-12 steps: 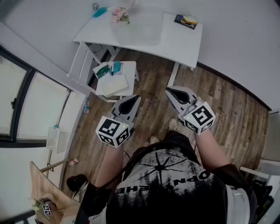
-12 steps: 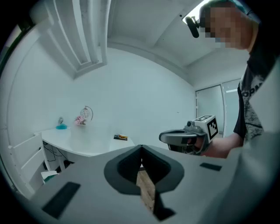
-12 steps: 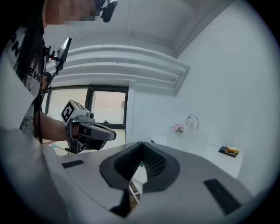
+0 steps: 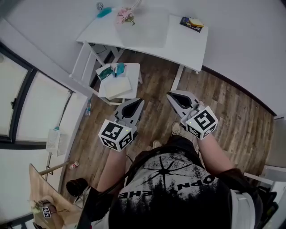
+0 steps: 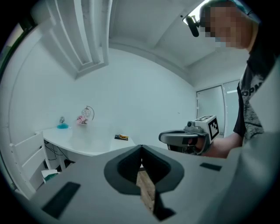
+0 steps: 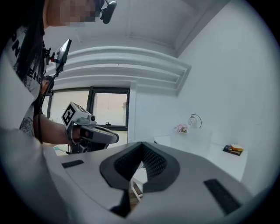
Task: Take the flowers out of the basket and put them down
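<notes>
A white desk (image 4: 183,44) stands at twelve o'clock, a book (image 4: 191,22) on its one o'clock corner. A small table (image 4: 130,69) sits at eleven.

Floor (image 4: 223,105): brown wood planks, visible grain, low sheen. Tabletop (image 4: 178,42): white, smooth, faintly glossy. Left tongs (image 4: 139,102) and right tongs (image 4: 170,95): grey moulded plastic, matt. Right tongs' inner pads (image 6: 153,162): dark, finely ribbed, rubbery look. Shirt (image 4: 170,192): black cloth, pale print.

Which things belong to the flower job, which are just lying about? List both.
Job: pink flowers, wire basket, white table, left gripper and right gripper, both shut, empty.
Lying about: teal object, books, small stand with papers.
</notes>
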{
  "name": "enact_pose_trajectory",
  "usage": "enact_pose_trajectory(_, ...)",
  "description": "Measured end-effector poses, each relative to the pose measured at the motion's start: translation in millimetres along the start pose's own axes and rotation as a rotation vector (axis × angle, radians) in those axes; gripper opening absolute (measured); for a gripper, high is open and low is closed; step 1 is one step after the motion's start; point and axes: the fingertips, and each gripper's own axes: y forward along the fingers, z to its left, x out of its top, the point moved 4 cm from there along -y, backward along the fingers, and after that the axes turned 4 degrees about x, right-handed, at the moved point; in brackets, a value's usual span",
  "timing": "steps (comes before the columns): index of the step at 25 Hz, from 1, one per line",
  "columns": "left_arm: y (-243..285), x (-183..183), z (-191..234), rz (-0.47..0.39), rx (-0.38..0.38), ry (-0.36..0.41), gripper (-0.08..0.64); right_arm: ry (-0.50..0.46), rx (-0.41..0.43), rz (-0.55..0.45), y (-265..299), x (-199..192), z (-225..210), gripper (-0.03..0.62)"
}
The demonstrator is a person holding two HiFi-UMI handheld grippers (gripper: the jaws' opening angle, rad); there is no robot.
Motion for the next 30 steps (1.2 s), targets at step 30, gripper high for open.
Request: enact_pose_trajectory(30,102,1,45,0.027,0.002,-0.032,0.012,0.048,0.073,0.013,45,-22,-88,0.018)
